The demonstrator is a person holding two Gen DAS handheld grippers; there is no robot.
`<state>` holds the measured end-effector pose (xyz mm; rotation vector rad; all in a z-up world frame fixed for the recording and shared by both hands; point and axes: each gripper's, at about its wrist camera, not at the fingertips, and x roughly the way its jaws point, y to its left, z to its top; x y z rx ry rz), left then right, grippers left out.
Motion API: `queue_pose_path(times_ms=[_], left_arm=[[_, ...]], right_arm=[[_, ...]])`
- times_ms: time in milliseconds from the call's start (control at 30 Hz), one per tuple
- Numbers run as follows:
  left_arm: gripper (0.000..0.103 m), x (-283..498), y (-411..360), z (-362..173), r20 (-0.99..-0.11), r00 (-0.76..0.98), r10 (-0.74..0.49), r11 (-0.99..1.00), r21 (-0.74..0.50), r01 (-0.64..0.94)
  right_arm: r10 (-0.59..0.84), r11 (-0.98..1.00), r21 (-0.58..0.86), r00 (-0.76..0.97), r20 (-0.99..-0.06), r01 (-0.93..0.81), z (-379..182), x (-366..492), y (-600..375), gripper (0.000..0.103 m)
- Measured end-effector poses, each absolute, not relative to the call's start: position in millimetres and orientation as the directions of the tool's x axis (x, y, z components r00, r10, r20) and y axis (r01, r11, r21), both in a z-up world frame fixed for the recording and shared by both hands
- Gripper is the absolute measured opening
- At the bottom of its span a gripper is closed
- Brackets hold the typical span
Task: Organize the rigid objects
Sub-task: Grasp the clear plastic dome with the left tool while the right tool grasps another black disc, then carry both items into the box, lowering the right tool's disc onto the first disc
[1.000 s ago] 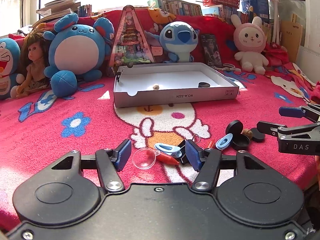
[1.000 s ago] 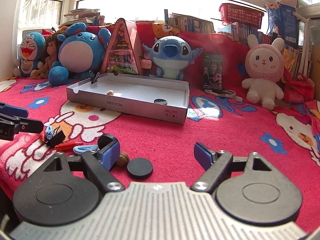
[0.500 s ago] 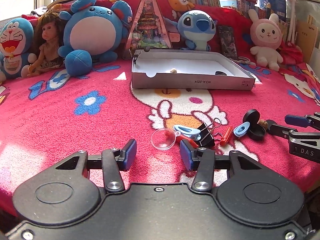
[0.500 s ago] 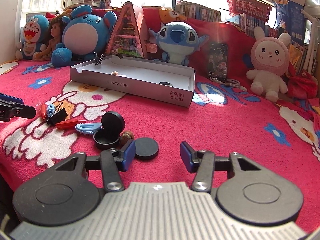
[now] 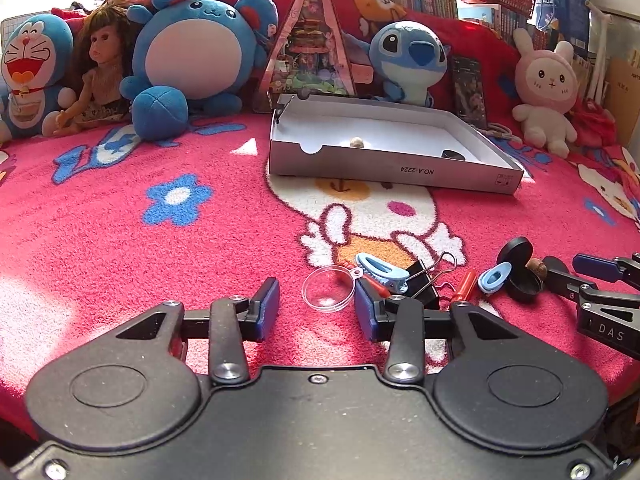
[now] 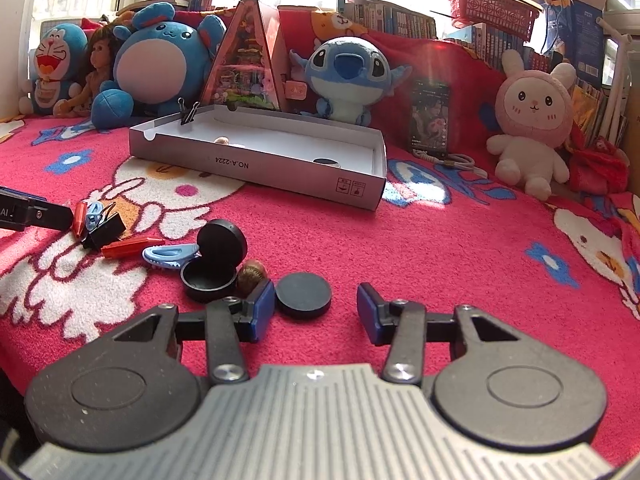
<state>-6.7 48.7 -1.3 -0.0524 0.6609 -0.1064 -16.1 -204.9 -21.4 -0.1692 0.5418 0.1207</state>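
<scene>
With jaws narrowing, still spread and empty, the left gripper point(image 5: 316, 306) frames the clear dome lid point(image 5: 329, 289) on the blanket (beside clips), which could skid away if pinched off-centre.

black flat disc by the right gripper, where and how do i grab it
Grip the black disc across its round edge, coming from above and slightly behind. It lies flat on the blanket, just ahead of the right gripper, whose open jaws have just been closing.
</scene>
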Motion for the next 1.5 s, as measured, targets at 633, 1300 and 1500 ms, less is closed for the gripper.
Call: queue_pose_path(times_ms=[633, 1300, 1500], left_arm=[[0.026, 52, 59, 46, -0.56, 0.821, -0.105, 0.994, -0.086, 0.069], [0.026, 254, -4, 59, -0.753, 0.625, -0.206, 0.979, -0.157, 0.133], [0.026, 278, -21, 39, -0.787, 0.594, -0.169, 0.985, -0.109, 0.135]], right_arm=[[0.058, 0.993, -0.055, 0.828, -0.558, -0.107, 15, 32, -223, 0.035], [0.128, 0.987, 0.041, 0.614, -0.779, -0.153, 43, 213, -208, 0.035], [0.112, 0.987, 0.021, 0.596, -0.795, -0.159, 29, 229, -198, 0.035]])
